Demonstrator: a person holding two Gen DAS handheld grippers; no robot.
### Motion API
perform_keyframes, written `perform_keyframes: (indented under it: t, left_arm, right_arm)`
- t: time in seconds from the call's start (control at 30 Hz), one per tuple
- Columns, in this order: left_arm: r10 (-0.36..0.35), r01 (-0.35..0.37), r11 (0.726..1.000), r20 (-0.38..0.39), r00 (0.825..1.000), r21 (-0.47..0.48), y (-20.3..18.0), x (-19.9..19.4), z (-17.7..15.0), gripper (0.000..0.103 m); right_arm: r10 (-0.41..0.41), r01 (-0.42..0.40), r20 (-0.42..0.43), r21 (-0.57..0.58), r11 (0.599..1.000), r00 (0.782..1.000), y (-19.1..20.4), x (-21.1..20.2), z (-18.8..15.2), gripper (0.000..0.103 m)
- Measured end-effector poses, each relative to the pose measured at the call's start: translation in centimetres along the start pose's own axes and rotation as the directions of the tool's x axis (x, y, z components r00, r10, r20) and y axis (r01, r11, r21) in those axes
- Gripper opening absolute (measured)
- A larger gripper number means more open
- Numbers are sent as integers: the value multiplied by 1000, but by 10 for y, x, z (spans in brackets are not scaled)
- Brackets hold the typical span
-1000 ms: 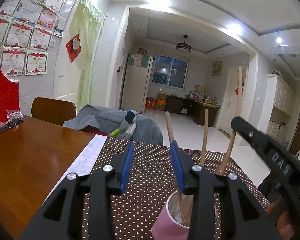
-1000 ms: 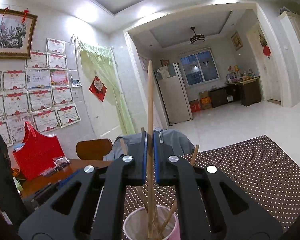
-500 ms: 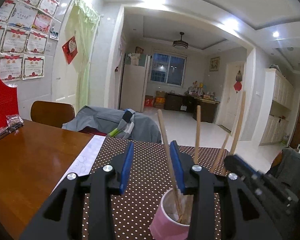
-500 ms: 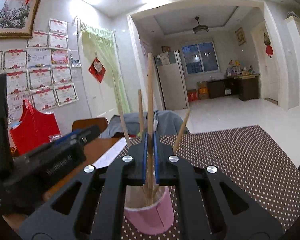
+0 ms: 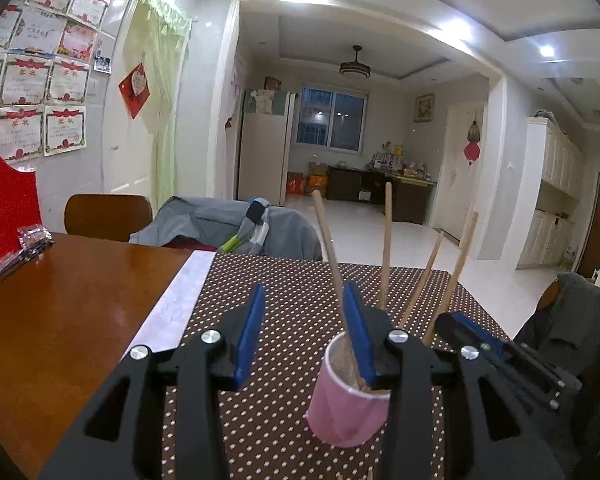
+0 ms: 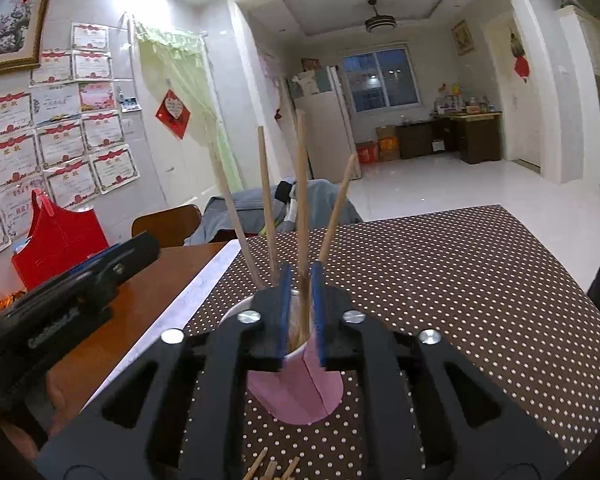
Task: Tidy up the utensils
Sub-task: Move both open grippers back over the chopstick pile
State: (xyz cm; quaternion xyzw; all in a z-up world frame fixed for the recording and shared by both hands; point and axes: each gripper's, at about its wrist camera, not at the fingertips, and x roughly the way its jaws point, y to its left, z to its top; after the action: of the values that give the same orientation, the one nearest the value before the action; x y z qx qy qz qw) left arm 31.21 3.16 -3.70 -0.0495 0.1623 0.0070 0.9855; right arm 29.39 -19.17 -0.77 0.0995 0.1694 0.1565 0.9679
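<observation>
A pink paper cup (image 5: 346, 406) stands on the dotted brown tablecloth (image 5: 292, 304) and holds several wooden chopsticks (image 5: 386, 248) standing on end. My left gripper (image 5: 302, 334) is open and empty, just left of the cup. In the right wrist view the cup (image 6: 300, 384) sits right below my right gripper (image 6: 301, 308). Its jaws stand slightly apart around one upright chopstick (image 6: 301, 200), which rests in the cup. More loose chopsticks (image 6: 268, 468) lie on the cloth at the near edge. The right gripper also shows in the left wrist view (image 5: 496, 348).
A bare wooden tabletop (image 5: 56, 304) lies left of the cloth, with a red bag (image 5: 4, 204) and small packets at the wall. A chair (image 5: 108, 216) and grey clothing (image 5: 228, 224) stand behind the table. The left gripper's body (image 6: 60, 312) sits close on the left.
My right gripper lowered its chopstick into the cup and its jaws parted slightly. The left gripper drew back a little, staying open.
</observation>
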Motion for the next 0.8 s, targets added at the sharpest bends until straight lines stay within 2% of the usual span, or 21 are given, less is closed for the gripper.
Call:
perform_keyframes:
  t: [0.1, 0.2, 0.27, 0.3, 0.37, 0.47, 0.53, 0.67, 0.8]
  left_arm:
    - [12, -12, 1000, -8, 1000, 5, 5, -10, -2, 41]
    - [10, -10, 1000, -32, 999, 3, 9, -22, -6, 41]
    - [11, -11, 1000, -57, 998, 7, 12, -28, -10, 46]
    - [11, -10, 1000, -79, 997, 12, 14, -31, -13, 52]
    - [10, -7, 1000, -118, 993, 24, 16, -34, -19, 53]
    - [11, 4, 998, -221, 975, 66, 18, -36, -33, 53]
    - [24, 3, 996, -286, 958, 95, 19, -36, -45, 53]
    - [56, -8, 991, -348, 936, 136, 21, -45, -65, 53]
    - [38, 41, 986, -455, 890, 162, 18, -46, -87, 53]
  right_arm:
    - [-15, 15, 6, 2, 1000, 1000, 0, -10, 1, 32]
    - [-20, 20, 2, 6, 1000, 1000, 1, -23, 0, 32]
    - [-23, 23, -4, -3, 1000, 1000, 3, -32, -2, 32]
    - [-24, 24, -11, -7, 1000, 1000, 3, -36, -3, 32]
    - [-18, 18, -39, -12, 1000, 999, 6, -44, -7, 32]
    - [-17, 15, -85, -26, 1000, 996, 8, -52, -13, 33]
    - [-23, 18, -133, -36, 999, 991, 10, -56, -20, 45]
    - [-26, 13, -230, -58, 998, 973, 14, -63, -43, 45]
    - [-23, 7, -323, -48, 999, 946, 13, -65, -64, 45]
